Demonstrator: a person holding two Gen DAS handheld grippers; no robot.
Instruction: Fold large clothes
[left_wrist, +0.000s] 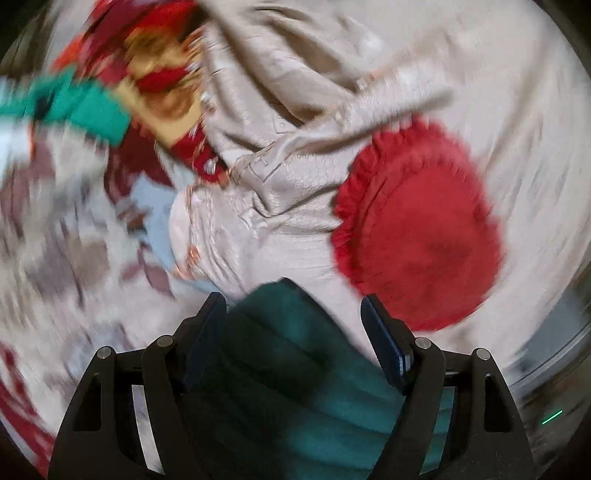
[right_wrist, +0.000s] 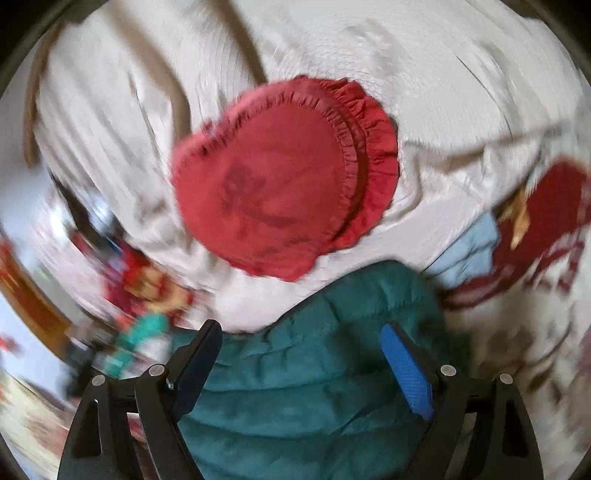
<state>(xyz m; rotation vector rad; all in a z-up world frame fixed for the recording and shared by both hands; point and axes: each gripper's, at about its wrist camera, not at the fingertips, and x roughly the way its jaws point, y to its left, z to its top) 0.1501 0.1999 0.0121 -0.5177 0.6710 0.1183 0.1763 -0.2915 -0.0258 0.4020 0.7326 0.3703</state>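
Note:
A dark teal quilted jacket lies on the bed right under my left gripper. Its padded bulk rises between the two wide-apart fingers and spreads out past the right one. I see no pad pressing on it. In the right wrist view the same jacket fills the space beneath my right gripper, whose fingers stand wide open. The cloth runs on beyond both of them. Both views are smeared by motion.
A round red ruffled cushion lies on the beige bedspread just beyond the jacket. A crumpled beige garment and a heap of red, yellow and teal clothes lie farther off. A light blue cloth sits beside the jacket.

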